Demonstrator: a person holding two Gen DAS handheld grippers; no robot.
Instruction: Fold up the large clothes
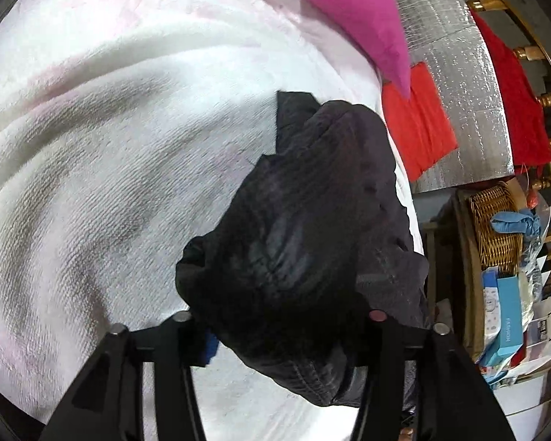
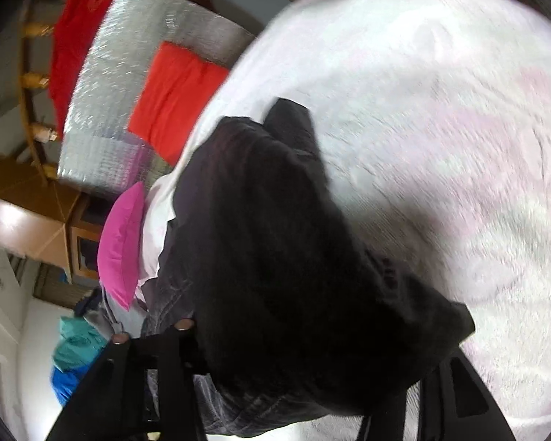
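Observation:
A large black garment (image 1: 312,228) hangs bunched between the fingers of my left gripper (image 1: 279,334), which is shut on it above a white fleece blanket (image 1: 110,169). In the right wrist view the same black garment (image 2: 283,250) drapes over my right gripper (image 2: 312,360), which is shut on it; its fingertips are hidden under the cloth. The garment trails away from both grippers onto the blanket (image 2: 440,147). The right view is motion-blurred.
A pink pillow (image 1: 360,11) and a red cloth (image 1: 415,128) lie at the bed's edge on a silver foil mat (image 1: 459,73). A wicker basket (image 1: 496,228) and boxes (image 1: 507,323) stand at the right. A teal bundle (image 2: 77,345) lies on the floor.

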